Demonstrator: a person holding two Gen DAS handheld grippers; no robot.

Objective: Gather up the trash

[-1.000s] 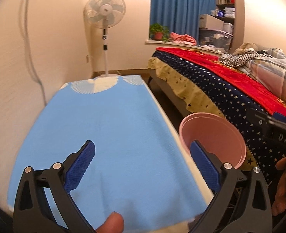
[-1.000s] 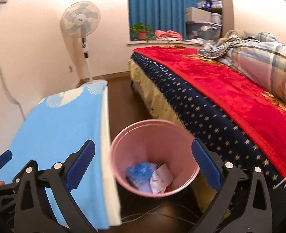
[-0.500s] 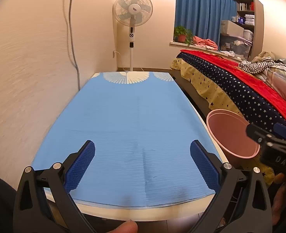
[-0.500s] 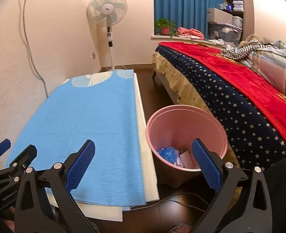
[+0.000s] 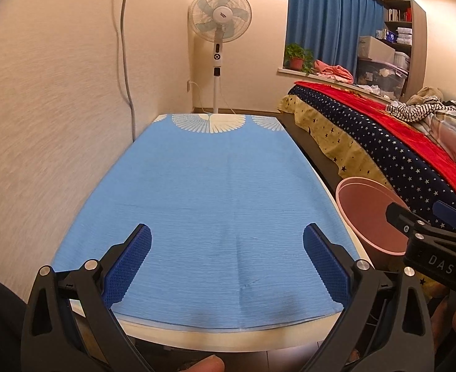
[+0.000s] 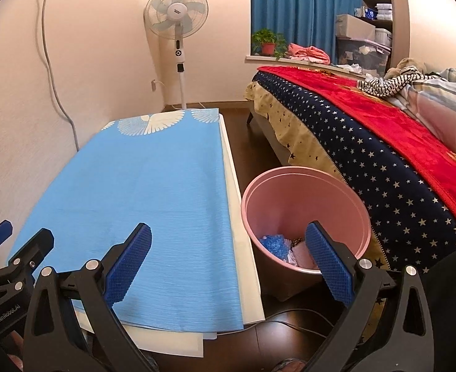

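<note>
Right wrist view shows us the trash [image 6: 279,246] already in the bin [image 6: 305,173] beside the table [image 6: 246,266], both grippers [image 6: 228,262] [image 5: 227,262] wide and empty, so we risk knocking the bin

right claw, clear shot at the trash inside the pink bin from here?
Probably yes. The right claw is open and empty, the pink bin stands uncovered between table and bed, and the trash lies exposed at its bottom.
</note>
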